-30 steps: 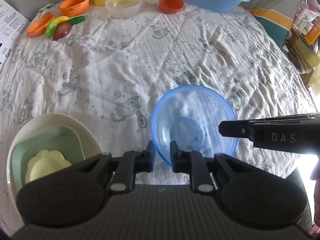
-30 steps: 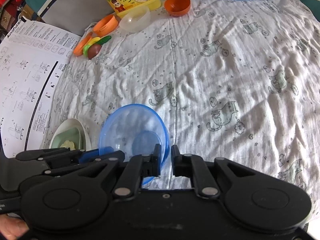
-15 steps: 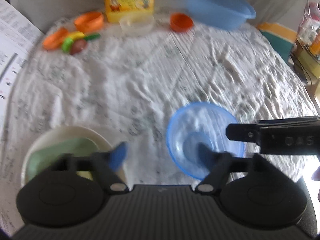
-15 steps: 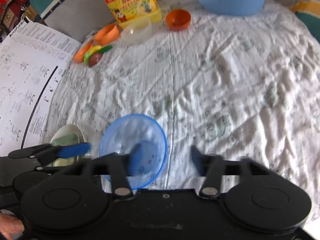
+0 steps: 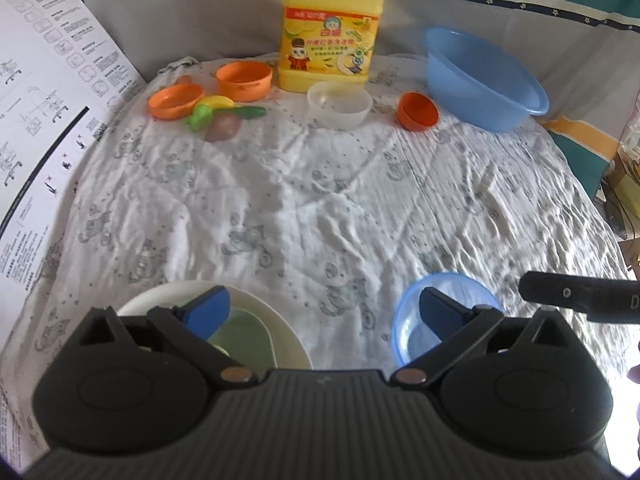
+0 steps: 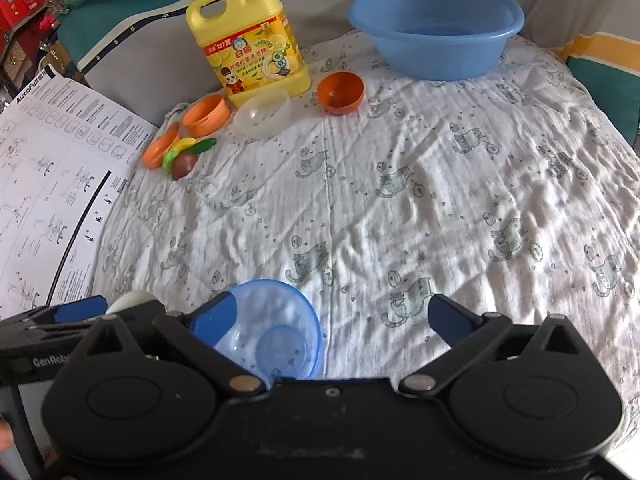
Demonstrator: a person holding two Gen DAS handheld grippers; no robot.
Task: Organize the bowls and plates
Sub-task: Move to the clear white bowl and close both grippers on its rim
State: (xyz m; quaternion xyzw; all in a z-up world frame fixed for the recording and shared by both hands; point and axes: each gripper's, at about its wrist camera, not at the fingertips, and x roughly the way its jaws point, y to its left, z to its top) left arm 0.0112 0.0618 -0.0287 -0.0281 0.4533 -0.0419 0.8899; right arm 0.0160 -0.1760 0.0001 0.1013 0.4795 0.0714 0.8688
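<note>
Both of our grippers are spread wide and hold nothing. Our left gripper [image 5: 322, 312] hovers with one blue pad over the white plate [image 5: 280, 320] and the other over the near rim of the clear blue bowl [image 5: 452, 312]. Our right gripper [image 6: 332, 320] hangs just right of that bowl [image 6: 272, 328], one pad over its left edge. The bowl sits on the cat-print cloth [image 6: 400, 200] covering the surface, with the white plate, which holds a green dish [image 5: 240, 340], just to its left. Far beyond the bowl stand a yellow detergent jug [image 6: 248, 44], a blue basin [image 6: 436, 28], a frosted bowl [image 6: 262, 114] and an orange bowl [image 6: 340, 92].
</note>
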